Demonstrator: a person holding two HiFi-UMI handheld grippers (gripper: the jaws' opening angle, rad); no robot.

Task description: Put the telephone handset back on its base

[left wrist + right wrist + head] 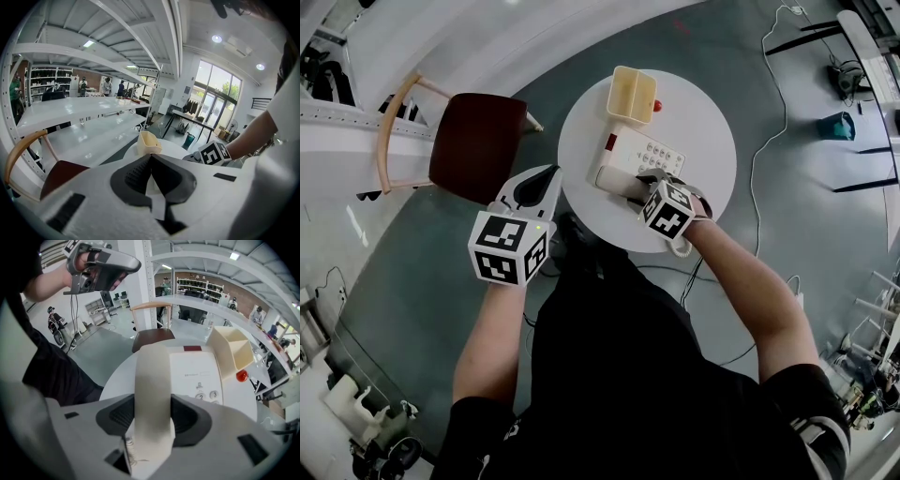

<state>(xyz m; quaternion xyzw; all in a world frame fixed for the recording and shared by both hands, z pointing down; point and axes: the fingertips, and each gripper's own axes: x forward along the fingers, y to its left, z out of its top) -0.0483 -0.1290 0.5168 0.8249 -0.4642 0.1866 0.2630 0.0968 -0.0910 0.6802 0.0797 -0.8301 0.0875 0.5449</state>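
On the round white table [712, 122] sits a white push-button telephone base [652, 152], with an open beige plastic box [633, 94] just behind it and a small red ball [657, 106] beside that box. The right gripper [152, 408] points steeply down at the near end of the phone, its two dark pads pressed against either side of the long cream telephone handset [151, 380] — a firm hold across the grip section. That handset lies lengthwise along the left side of the base, over the cradle; whether it is fully seated there cannot be told. Its white coiled cord [680, 247] hangs off the table's near edge. The left gripper [151, 157] is held well apart from the phone, off the table's edge and above the grey floor, with its jaw tips meeting and nothing between them. Beyond it stands a wooden chair with a dark-red seat [478, 145] — close beside the table.
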